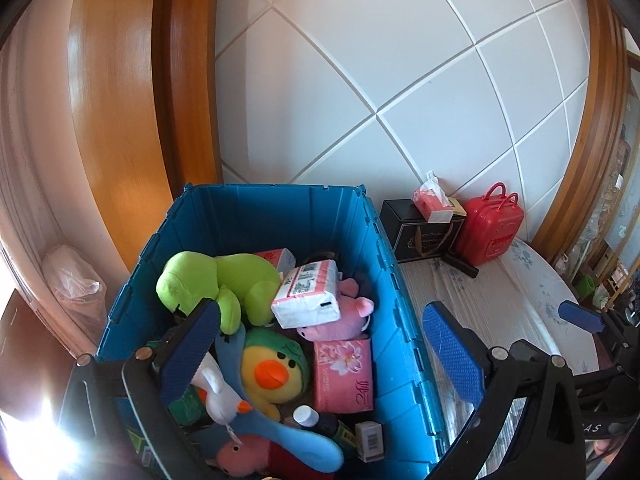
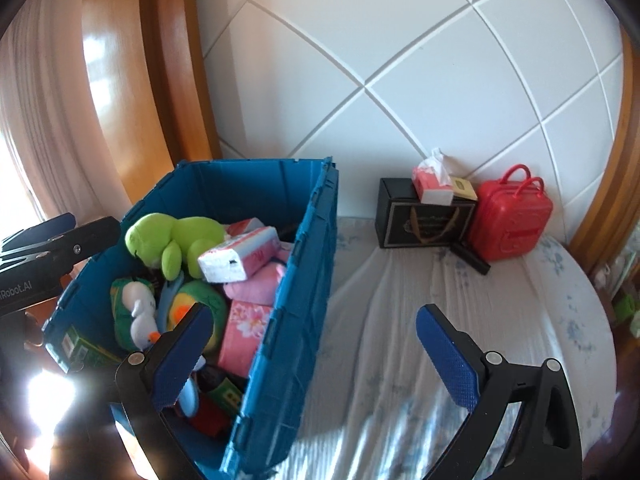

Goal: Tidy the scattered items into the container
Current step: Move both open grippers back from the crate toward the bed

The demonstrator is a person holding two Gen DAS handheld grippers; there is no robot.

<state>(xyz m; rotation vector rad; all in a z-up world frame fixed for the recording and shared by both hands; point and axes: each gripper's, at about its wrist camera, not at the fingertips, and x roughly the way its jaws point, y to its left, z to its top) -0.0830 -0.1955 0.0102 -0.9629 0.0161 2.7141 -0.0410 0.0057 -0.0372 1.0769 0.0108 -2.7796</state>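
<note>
Left tongs (image 1: 320, 344) spread wide, empty, hovering above the blue crate (image 1: 394, 280); one finger over the toys, the other outside its right wall. Crate holds a green plush (image 1: 208, 280), white-pink tissue pack (image 1: 308, 294), pink plush (image 1: 344, 320), duck plush (image 1: 272, 372), floral tissue pack (image 1: 344, 372) and a small bottle (image 1: 306, 416). On the bed (image 1: 500, 300) behind: black box (image 1: 420, 236), open tissue box (image 1: 434, 202), red case (image 1: 490, 228).

Right wrist view: right tongs (image 2: 316, 354) spread, empty, straddling the crate's near wall (image 2: 296, 300). Bed sheet (image 2: 400, 320) bare beneath. Black box (image 2: 424, 220) and red case (image 2: 510, 220) stand well apart from the crate, against the white panel wall (image 2: 400, 60). Left tongs' body shows at left edge (image 2: 48, 248).
</note>
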